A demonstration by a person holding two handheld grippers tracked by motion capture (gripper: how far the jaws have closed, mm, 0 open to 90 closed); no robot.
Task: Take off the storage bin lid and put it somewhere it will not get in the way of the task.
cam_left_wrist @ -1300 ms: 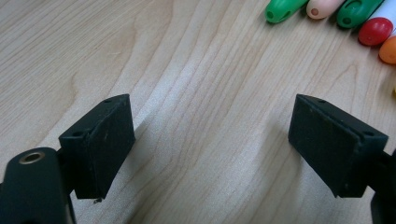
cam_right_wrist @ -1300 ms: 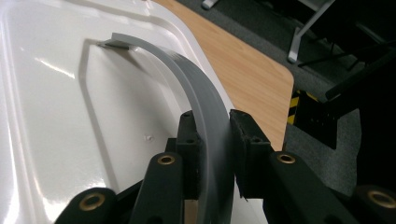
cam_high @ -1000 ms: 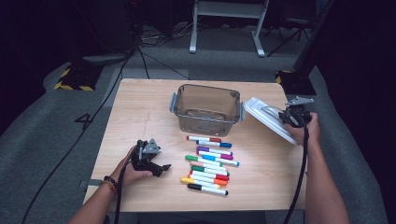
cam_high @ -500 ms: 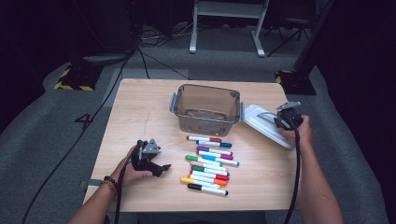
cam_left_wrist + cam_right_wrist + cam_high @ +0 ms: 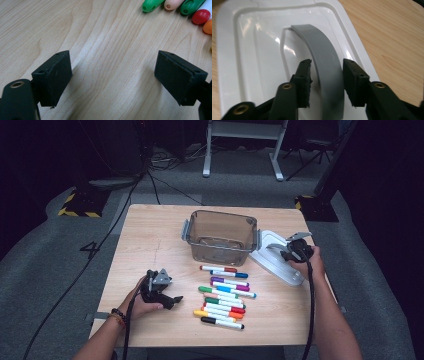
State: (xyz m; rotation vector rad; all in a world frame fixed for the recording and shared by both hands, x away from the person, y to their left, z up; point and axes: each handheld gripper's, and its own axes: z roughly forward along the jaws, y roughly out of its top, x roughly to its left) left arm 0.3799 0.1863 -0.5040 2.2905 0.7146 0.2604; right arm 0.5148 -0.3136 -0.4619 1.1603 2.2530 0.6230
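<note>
A white lid (image 5: 276, 264) with a curved grey handle (image 5: 324, 65) lies on the wooden table (image 5: 150, 240), to the right of the clear brown bin (image 5: 220, 215). My right gripper (image 5: 284, 243) is over the lid (image 5: 257, 50). Its jaws have just been opening and stand on either side of the handle, with a thin gap on the left side. My left gripper (image 5: 170, 292) rests open on the table, left of a row of several coloured markers (image 5: 222, 295). In the left gripper view, bare wood lies between the pads (image 5: 53, 75), with marker caps (image 5: 175, 5) at the top right.
The bin stands at the back middle of the table and looks to have nothing in it. Cables trail from both grippers toward the front edge. Grey floor, black cables and a metal stand surround the table.
My right hand has come down and left with the lid, from tilted in the air to lying on the table. The left gripper has kept still.
</note>
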